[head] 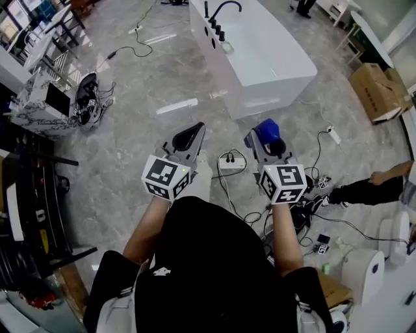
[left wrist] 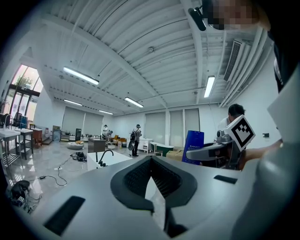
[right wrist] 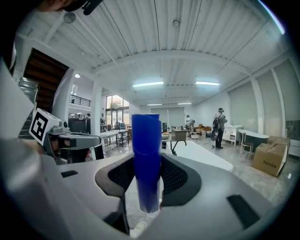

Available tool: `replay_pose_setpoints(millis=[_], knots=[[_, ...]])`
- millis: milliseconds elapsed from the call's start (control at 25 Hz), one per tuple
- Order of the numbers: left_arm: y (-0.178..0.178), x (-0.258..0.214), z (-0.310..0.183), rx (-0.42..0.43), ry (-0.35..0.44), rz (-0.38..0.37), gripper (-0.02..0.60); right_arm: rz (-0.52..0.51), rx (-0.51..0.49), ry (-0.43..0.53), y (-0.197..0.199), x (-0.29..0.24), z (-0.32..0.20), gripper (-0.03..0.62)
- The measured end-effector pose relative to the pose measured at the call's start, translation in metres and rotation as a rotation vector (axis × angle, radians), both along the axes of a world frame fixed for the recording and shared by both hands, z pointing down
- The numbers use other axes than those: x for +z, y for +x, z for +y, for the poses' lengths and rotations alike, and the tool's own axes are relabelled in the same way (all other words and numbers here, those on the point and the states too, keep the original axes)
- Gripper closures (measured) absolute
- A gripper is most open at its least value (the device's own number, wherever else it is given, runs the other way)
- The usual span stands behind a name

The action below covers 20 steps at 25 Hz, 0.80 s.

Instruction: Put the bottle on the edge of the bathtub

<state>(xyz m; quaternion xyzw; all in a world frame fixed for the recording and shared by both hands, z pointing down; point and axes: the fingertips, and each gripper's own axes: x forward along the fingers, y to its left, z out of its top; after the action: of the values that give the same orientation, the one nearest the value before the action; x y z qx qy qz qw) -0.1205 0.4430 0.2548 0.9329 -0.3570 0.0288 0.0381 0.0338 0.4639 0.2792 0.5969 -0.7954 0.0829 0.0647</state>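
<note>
Grey stone-pattern floor (head: 130, 136) carries a white bathtub (head: 279, 71) ahead of the person, with a black faucet (head: 220, 14) at its far end. Right tool (head: 266, 142) is closed on the blue bottle (right wrist: 146, 154): the bottle stands upright between the 2 jaws, pads against its sides, top rising clear above them. The bottle is held above the floor, short of the bathtub's near end and not touching it. Left tool (head: 188, 138) is level beside it, jaws drawn together, nothing between them.
</note>
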Motion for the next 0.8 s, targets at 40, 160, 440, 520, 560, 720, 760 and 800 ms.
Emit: replay_pose_setpoints(millis=[40, 160, 440, 520, 560, 720, 760, 800], knots=[[0.002, 0.000, -0.007, 0.003, 0.001, 0.001, 0.569, 0.001, 0.001, 0.000, 0.001, 0.001, -0.006, 0.428], [0.010, 0.001, -0.031, 0.014, 0.007, 0.002, 0.569, 0.007, 0.002, -0.005, 0.006, 0.003, -0.029, 0.428], [0.023, 0.005, -0.123, 0.016, 0.002, 0.012, 0.569, 0.022, -0.011, -0.023, 0.013, 0.013, -0.116, 0.428], [0.026, 0.006, -0.157, 0.023, -0.005, 0.008, 0.569, 0.025, -0.011, -0.031, 0.014, 0.014, -0.149, 0.428], [0.028, 0.007, -0.175, 0.026, -0.011, 0.007, 0.569, 0.025, -0.009, -0.034, 0.016, 0.014, -0.166, 0.428], [0.034, 0.010, -0.243, 0.043, -0.036, 0.003, 0.569, 0.024, 0.006, -0.056, 0.020, 0.015, -0.234, 0.428], [0.034, 0.010, -0.260, 0.046, -0.045, 0.005, 0.569, 0.023, 0.009, -0.061, 0.020, 0.015, -0.251, 0.428], [0.034, 0.010, -0.277, 0.049, -0.055, 0.010, 0.569, 0.021, 0.011, -0.065, 0.020, 0.014, -0.268, 0.428]])
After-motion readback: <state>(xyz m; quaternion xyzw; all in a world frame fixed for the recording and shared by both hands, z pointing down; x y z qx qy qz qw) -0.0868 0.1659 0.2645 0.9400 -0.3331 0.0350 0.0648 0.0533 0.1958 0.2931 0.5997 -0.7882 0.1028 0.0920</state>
